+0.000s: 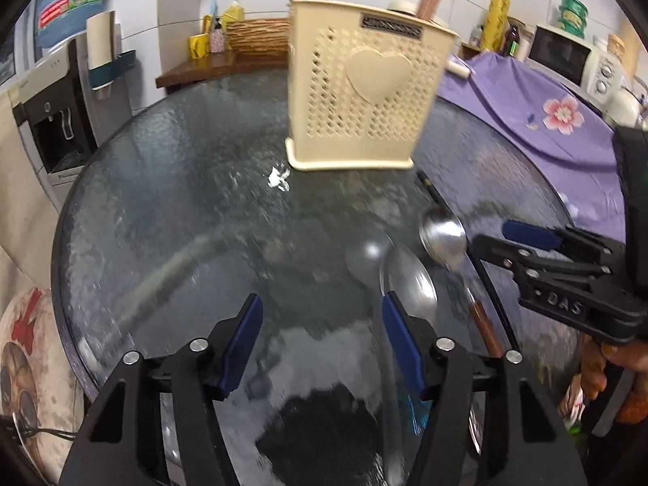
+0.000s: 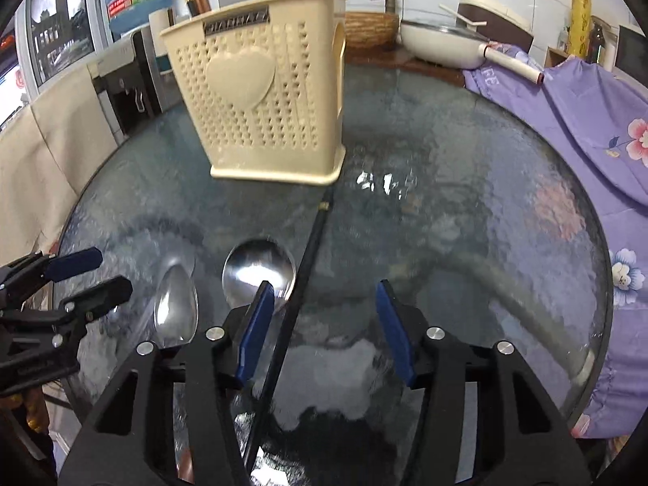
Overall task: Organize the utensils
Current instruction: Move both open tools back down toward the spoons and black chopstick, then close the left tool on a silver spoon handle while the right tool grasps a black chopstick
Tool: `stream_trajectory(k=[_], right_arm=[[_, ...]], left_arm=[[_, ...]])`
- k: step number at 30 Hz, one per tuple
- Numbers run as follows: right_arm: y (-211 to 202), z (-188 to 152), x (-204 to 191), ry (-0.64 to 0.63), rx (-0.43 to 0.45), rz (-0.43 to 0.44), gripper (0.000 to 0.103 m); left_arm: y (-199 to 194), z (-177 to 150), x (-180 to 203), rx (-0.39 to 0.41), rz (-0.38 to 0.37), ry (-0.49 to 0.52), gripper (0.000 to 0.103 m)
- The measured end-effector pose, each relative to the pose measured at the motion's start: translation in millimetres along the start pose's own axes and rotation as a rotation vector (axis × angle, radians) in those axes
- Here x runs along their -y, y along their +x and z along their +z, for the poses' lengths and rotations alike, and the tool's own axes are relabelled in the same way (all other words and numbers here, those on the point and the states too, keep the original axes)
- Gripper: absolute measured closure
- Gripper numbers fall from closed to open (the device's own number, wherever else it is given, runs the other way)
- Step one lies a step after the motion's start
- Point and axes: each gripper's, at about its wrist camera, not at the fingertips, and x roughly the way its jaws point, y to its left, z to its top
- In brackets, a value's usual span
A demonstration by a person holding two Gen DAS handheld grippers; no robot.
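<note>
I look at the round glass worktop point(image 1: 170, 186) first, because everything lies on it. Toward its far side stands the cream utensil holder point(image 1: 360, 93), upright, with a heart on its front; some brown and dark handles already stick out of its top. Nearer to me lie two metal spoons, side by side and close together: the round spoon point(image 2: 259, 271) and, to its left in the right wrist view, the oval spoon point(image 2: 176, 303). A long black chopstick point(image 2: 299, 267) runs from just beside the round spoon toward the foot of the holder. In the left wrist view I also see a brown-handled utensil point(image 1: 482, 324) near the worktop edge.

I judge that the step in hand is to pick one of these loose pieces and drop it in the holder. To do it well, I would bring the right gripper point(image 2: 320, 320) down over the chopstick, which lies flat and thin on slippery glass, and close low and slowly so that it does not roll toward the spoon. The pictures are somewhat blurred, so I would settle the rig before I close.

The jaws of the right gripper are wide apart and hold nothing; the chopstick passes below the left finger, but I cannot tell if they touch. The jaws of the left gripper point(image 1: 320, 344) are also wide apart and empty, with the oval spoon's bowl just behind its right finger.
</note>
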Motion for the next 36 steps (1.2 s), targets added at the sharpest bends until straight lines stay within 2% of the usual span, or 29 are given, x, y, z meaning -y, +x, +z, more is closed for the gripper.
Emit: stream_trajectory(k=[9,17,32,36], right_arm=[[3.5,-12.1,-9.3,-0.019,-0.057,-0.025,0.054],[7.2,-10.3,-7.0,-0.012,-0.062,-0.05,0.058],[34.1,24.3,2.5,-0.001,-0.085,-0.059,0.065],[44.2,37.1,-1.1,0.01,-0.097,-0.056,0.071]], left_arm=[[2.6,-12.7,16.7,-0.046,-0.022,0.061,0.055],[10.0,-8.7,27.6,-0.034,0.029,0.094,0.064],[35.3,20.6,27.2,-0.029,0.055,0.093,0.07],[41.6,28.0,30.0,-0.037,0.054,0.103,0.071]])
